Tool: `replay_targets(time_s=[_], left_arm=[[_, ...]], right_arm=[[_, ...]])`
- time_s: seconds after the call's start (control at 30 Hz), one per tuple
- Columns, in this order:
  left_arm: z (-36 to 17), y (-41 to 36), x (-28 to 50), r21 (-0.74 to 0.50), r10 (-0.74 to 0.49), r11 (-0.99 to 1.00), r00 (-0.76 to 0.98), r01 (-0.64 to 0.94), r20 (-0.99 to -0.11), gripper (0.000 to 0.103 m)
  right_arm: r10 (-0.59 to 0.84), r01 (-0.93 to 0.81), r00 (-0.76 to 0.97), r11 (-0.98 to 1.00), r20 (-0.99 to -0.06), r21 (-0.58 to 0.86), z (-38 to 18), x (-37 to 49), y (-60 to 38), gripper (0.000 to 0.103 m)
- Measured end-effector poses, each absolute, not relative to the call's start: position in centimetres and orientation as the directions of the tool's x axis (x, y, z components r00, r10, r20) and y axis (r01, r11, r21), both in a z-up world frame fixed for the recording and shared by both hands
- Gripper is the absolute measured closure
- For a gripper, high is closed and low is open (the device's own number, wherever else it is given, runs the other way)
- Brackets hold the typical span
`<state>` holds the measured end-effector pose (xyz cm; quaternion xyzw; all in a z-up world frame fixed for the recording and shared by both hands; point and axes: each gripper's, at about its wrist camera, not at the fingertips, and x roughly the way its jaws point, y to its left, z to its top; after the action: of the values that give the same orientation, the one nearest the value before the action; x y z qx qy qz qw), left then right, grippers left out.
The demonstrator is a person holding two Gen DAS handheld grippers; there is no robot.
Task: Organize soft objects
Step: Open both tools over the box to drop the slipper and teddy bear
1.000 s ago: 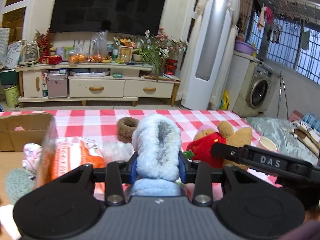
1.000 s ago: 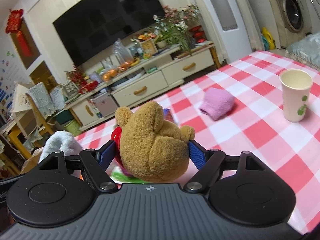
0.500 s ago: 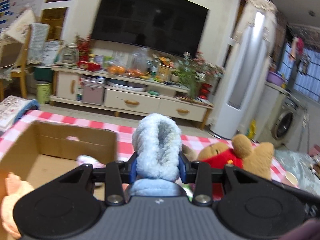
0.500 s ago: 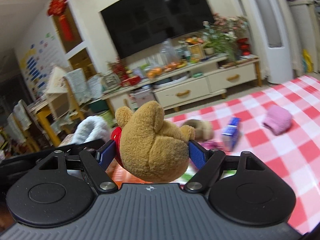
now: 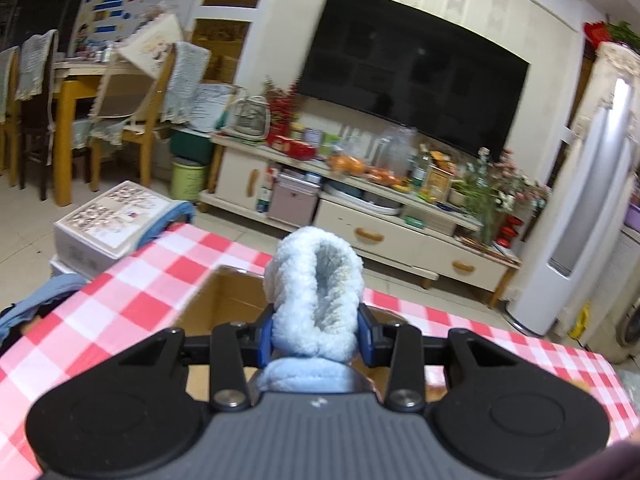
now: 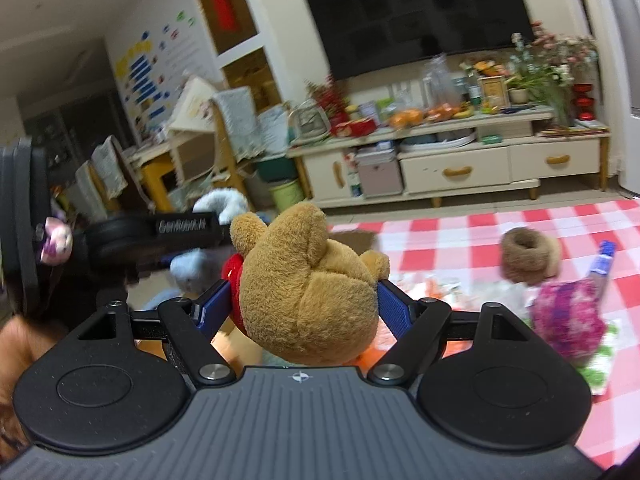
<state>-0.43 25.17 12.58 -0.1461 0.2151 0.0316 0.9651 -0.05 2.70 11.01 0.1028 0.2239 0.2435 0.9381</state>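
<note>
Left gripper: the left gripper (image 5: 316, 330) is closed on a fluffy light-blue slipper (image 5: 314, 300); its blue pads press the slipper's sides, and the slipper's opening faces the camera.
Slipper position: held in the air over a cardboard box (image 5: 224, 300), whose far wall and inside show just beyond it.
Cardboard box: it stands on the red-and-white checked tabletop (image 5: 132, 292), near the tabletop's far edge in the left wrist view.
Right gripper: the right gripper (image 6: 306, 308) is clamped around a brown teddy bear (image 6: 308, 292) with a red garment; the blue pads squeeze its body from both sides, with its back to the camera.
Bear position: lifted off the tabletop (image 6: 440, 236), just beside the left gripper (image 6: 188, 228), which shows at the left of the right wrist view with the slipper (image 6: 220, 204) in it.
On the tabletop: a brown woven ring (image 6: 528, 250), a pink-purple patterned soft item (image 6: 568, 320) and a blue packet (image 6: 602, 262) lie toward the right side, blurred.
Background: a TV cabinet (image 5: 384, 224) stands beyond the tabletop's far edge.
</note>
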Motion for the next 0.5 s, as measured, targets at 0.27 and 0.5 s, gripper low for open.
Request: replay_targets(time_s=[0.27, 0.5], left_arm=[[11.7, 27.1, 0.1, -0.239, 0.021, 0.960, 0.888, -0.147, -0.459, 0.064], [11.5, 27.1, 0.3, -0.175, 0.035, 0.975, 0.877, -0.135, -0.479, 0.055]], right_arm=[[0.548, -0.466, 0.708, 0.836, -0.445, 0.289, 10.2, 0.6, 4.8, 0.005], [0.599, -0.520, 0.623, 0.798, -0.503, 0.306, 10.3, 1.9, 6.0, 0.001]])
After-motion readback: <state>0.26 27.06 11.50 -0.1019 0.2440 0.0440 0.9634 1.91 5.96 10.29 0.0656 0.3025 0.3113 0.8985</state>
